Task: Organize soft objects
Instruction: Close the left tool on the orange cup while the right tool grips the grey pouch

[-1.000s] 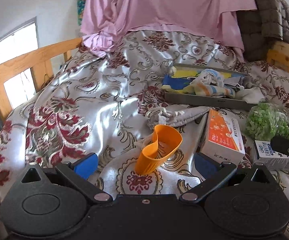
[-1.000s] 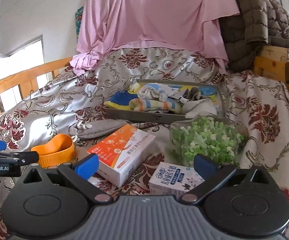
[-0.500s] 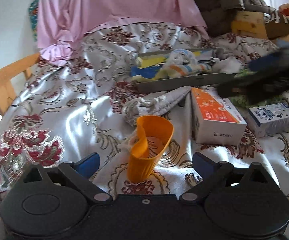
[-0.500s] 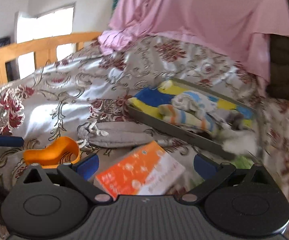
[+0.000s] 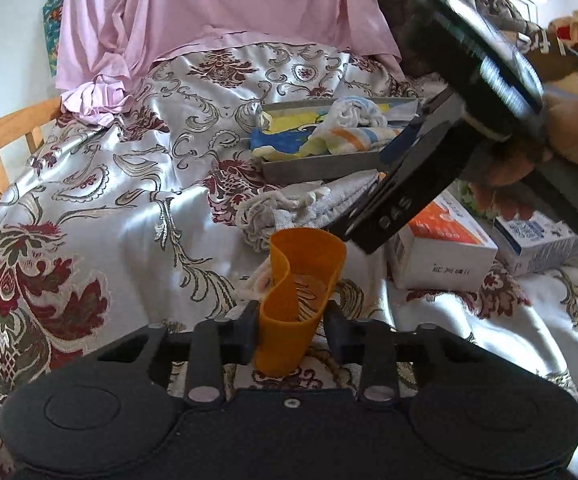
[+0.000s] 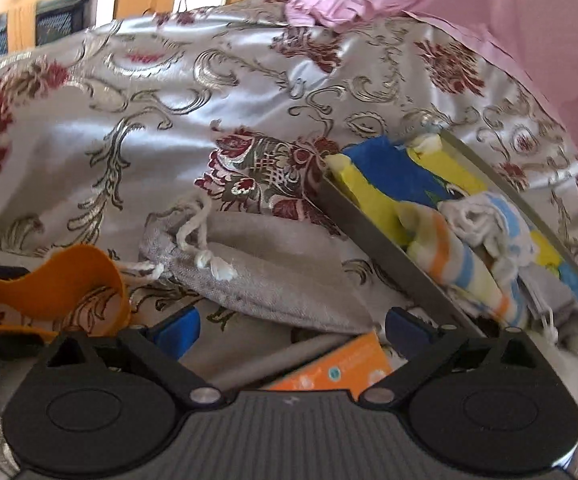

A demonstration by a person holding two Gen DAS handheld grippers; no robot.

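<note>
Crowding the orange cup: boxes, grey pouch.

orange box half behind blurred right tongs

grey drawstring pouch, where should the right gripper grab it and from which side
Grip the grey drawstring pouch at its flat middle, coming from above with the open right gripper. It lies limp and flat on the bedspread; its tail lies under the orange box, and the gathered neck with its cords sits beside the orange cup.
</note>
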